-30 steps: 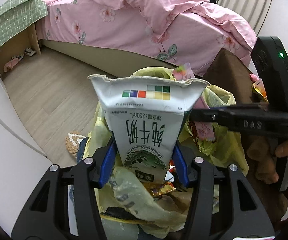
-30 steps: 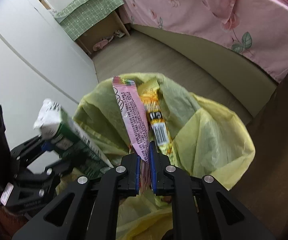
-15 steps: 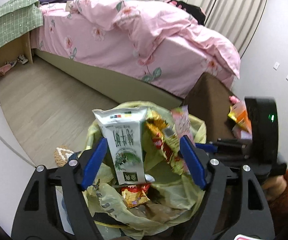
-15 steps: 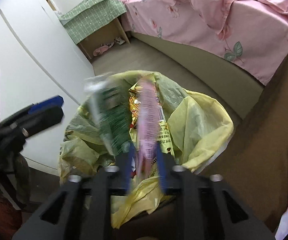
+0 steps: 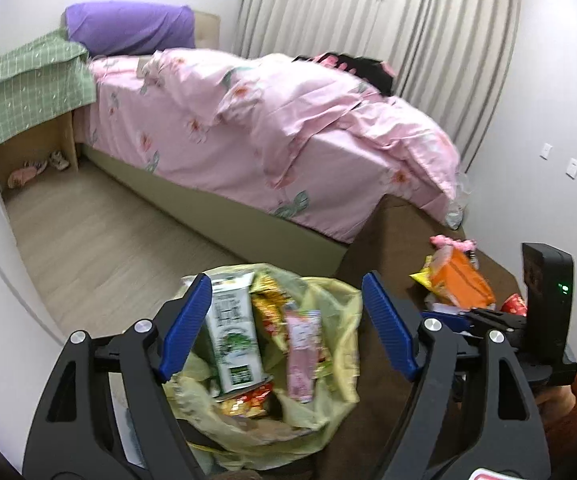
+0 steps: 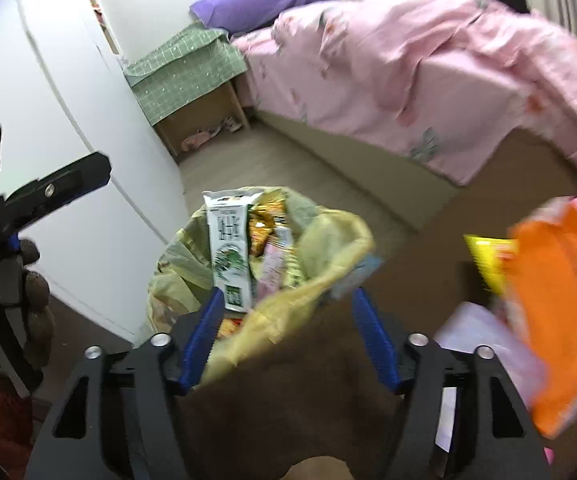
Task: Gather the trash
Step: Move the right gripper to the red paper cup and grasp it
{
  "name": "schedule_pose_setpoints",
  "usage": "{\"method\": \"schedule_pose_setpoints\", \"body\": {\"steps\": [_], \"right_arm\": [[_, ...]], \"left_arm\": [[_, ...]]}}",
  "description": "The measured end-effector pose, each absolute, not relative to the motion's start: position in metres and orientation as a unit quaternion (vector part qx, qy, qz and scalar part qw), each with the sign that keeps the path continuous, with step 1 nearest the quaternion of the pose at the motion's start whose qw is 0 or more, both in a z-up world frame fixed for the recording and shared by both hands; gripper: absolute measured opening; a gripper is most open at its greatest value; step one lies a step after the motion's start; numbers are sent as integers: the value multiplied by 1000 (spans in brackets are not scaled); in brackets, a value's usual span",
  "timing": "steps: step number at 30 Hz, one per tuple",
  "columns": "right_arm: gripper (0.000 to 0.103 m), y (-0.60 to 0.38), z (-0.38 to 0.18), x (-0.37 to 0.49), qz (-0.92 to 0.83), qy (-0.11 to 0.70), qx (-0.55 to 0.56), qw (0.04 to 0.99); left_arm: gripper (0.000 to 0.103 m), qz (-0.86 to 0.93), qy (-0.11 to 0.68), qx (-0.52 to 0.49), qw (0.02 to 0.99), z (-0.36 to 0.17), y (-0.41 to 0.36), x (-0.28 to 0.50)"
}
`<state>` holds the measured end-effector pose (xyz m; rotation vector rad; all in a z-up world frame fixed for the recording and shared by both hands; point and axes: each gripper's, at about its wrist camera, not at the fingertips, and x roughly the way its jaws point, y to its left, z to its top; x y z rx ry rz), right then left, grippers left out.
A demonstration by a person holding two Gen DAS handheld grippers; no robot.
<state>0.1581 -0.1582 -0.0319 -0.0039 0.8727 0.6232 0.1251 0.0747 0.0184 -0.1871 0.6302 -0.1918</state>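
Note:
A yellow trash bag (image 5: 340, 320) stands open beside the brown table (image 5: 384, 240). Upright in it is a white and green milk carton (image 5: 232, 340), with a pink wrapper (image 5: 302, 356) and other snack packets beside it. My left gripper (image 5: 286, 324) hovers above the bag; its jaws are opening, with nothing pressed between them. In the right wrist view the carton (image 6: 228, 256) and pink wrapper (image 6: 272, 268) lie in the bag (image 6: 328, 240). My right gripper (image 6: 288, 336) is over the table edge, jaws opening and empty. An orange packet (image 6: 560, 312) lies on the table to its right.
A yellow packet (image 6: 488, 260) and white paper (image 6: 484, 340) lie by the orange packet (image 5: 458, 284). A bed with a pink quilt (image 5: 288, 128) fills the far side across the wood floor (image 5: 108, 240). A white wardrobe (image 6: 68, 120) stands left of the bag.
Both grippers let go: the left dropped the milk carton and the right dropped the pink wrapper into the bag. Both rose and pulled back, the right toward the table.

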Motion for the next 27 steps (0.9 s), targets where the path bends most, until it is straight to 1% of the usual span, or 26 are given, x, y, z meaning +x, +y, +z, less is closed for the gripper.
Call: {"method": "schedule_pose_setpoints", "body": {"steps": [5, 8, 12, 15, 21, 25, 27], "right_arm": [[65, -213, -18, 117, 251, 394, -40, 883], [65, -248, -8, 95, 200, 360, -46, 910], [65, -311, 3, 64, 134, 321, -27, 937], [65, -359, 5, 50, 111, 320, 3, 941], [65, -444, -6, 34, 20, 304, 45, 951], [65, -487, -27, 46, 12, 291, 102, 951], [65, -494, -38, 59, 2, 289, 93, 953]], "left_arm": [[75, -141, 327, -86, 930, 13, 26, 114], [75, -164, 324, -83, 928, 10, -2, 105], [75, -190, 317, -70, 926, 8, -41, 89], [75, -214, 321, -50, 921, 3, -68, 80], [75, -257, 344, -20, 903, -15, -111, 70], [75, -266, 363, -24, 893, -27, -126, 72], [75, -268, 369, -17, 890, -33, -131, 73]]}}
